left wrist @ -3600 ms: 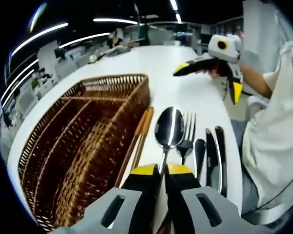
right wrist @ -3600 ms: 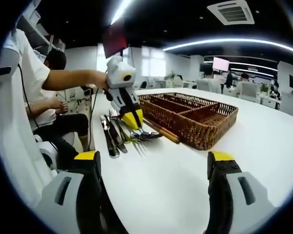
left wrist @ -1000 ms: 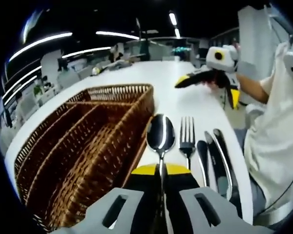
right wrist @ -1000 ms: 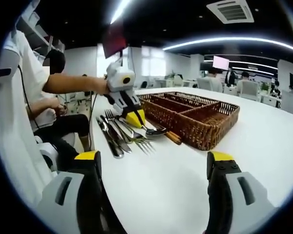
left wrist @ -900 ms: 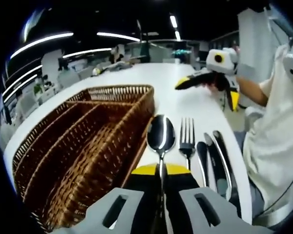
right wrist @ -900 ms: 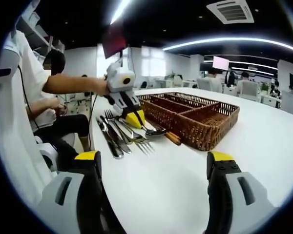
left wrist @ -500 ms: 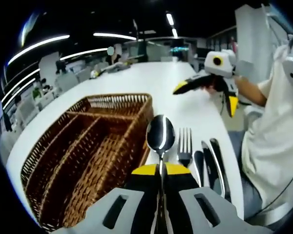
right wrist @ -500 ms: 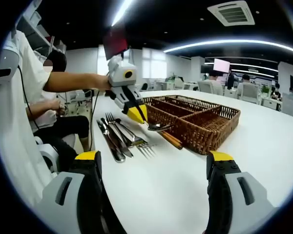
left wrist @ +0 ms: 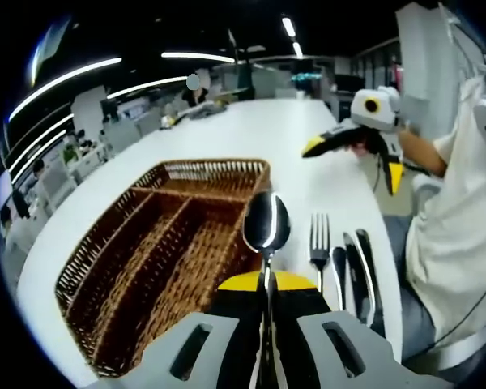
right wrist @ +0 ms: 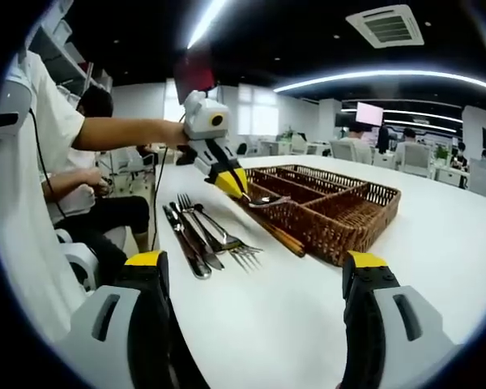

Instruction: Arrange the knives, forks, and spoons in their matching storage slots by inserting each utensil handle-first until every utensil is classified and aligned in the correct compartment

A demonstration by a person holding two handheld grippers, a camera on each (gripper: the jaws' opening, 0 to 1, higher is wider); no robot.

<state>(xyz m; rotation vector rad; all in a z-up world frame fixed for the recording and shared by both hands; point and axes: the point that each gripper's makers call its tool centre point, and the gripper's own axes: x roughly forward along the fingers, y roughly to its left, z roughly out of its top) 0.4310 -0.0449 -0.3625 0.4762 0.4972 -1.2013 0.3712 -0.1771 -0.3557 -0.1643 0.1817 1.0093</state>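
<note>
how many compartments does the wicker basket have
3 can be made out: the brown wicker basket has two long slots side by side along its length and one shorter slot across the far end. The silver spoon held above the near corner may hide a little.

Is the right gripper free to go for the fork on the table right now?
Probably yes. The right gripper is open and holds nothing, and bare table lies between it and the fork. The left gripper, shut on the spoon, is raised over the basket.
</note>
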